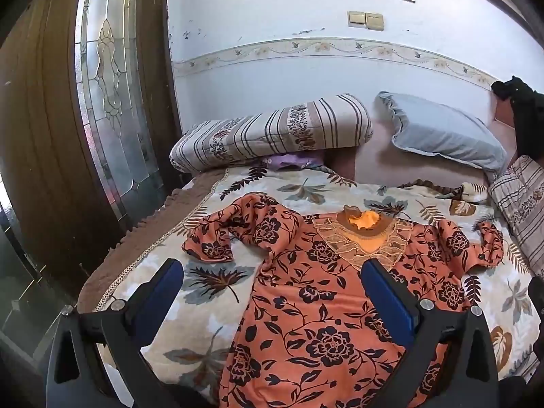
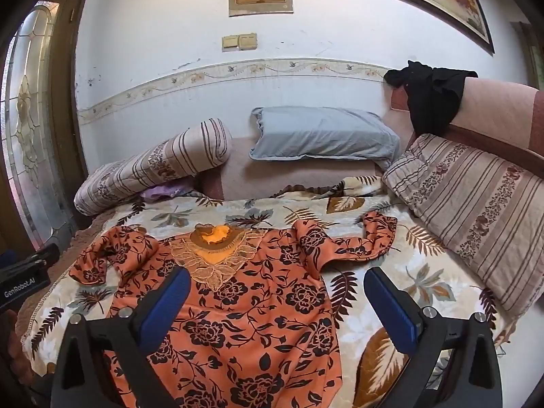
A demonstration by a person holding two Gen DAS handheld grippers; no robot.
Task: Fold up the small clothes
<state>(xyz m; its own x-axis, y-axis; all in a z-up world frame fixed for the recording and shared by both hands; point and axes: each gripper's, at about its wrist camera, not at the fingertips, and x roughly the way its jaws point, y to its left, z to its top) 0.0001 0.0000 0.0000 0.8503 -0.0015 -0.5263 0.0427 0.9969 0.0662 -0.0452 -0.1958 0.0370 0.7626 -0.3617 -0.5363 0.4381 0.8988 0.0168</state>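
Observation:
An orange dress with black flowers (image 1: 316, 309) (image 2: 258, 309) lies spread flat on the leaf-patterned bedspread (image 1: 204, 278) (image 2: 418, 272), its lace collar (image 1: 363, 238) (image 2: 214, 251) toward the pillows. Both sleeves are crumpled outward, the left sleeve (image 1: 234, 231) (image 2: 108, 255) and the right sleeve (image 1: 476, 241) (image 2: 357, 238). My left gripper (image 1: 272, 272) hovers open above the dress's left half, nothing between its blue pads. My right gripper (image 2: 277, 280) hovers open above the dress's right half, equally free. The left gripper's body (image 2: 23, 278) shows at the left edge of the right wrist view.
Striped pillows (image 1: 272, 132) (image 2: 476, 210) and a blue-grey pillow (image 1: 442, 132) (image 2: 323, 136) line the back and right. A black garment (image 2: 431, 98) hangs over the pink headboard. A purple cloth (image 1: 292, 161) pokes out under the left pillow. A wooden door with glass (image 1: 108, 102) stands left.

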